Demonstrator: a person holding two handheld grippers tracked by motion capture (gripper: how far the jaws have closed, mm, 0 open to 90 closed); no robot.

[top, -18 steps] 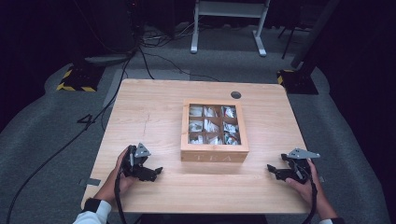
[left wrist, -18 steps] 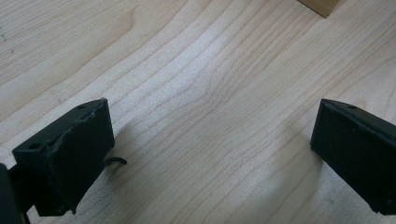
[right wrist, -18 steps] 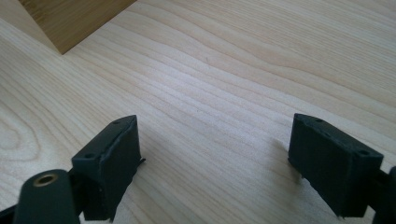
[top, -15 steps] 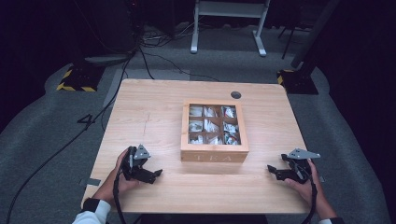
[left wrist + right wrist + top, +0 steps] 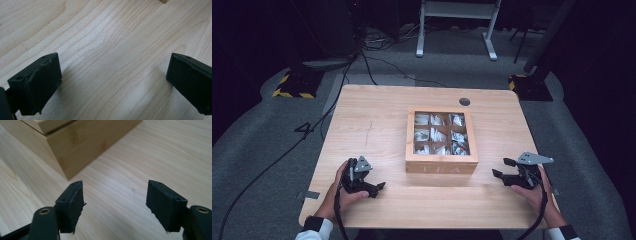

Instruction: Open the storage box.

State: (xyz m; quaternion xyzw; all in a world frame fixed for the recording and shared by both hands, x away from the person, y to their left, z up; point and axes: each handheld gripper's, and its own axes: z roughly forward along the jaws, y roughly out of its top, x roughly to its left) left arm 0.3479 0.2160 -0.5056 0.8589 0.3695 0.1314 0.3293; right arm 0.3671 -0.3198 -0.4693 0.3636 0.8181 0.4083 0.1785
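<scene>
The wooden tea box (image 5: 441,141) sits near the middle of the table (image 5: 377,115), a little toward its right side, lid shut. Its near wall carries the letters TEA; through the lid window 9 compartments in 3 rows of 3 show pale packets, their print too small to read. In the right gripper view a corner of the box (image 5: 82,142) stands just beyond the jaws. The left gripper (image 5: 373,187) rests near the table's near-left edge, well apart from the box, jaws released with bare wood between them (image 5: 113,82). The right gripper (image 5: 503,168) lies to the box's right, jaws spread (image 5: 115,205) and grasping nothing
</scene>
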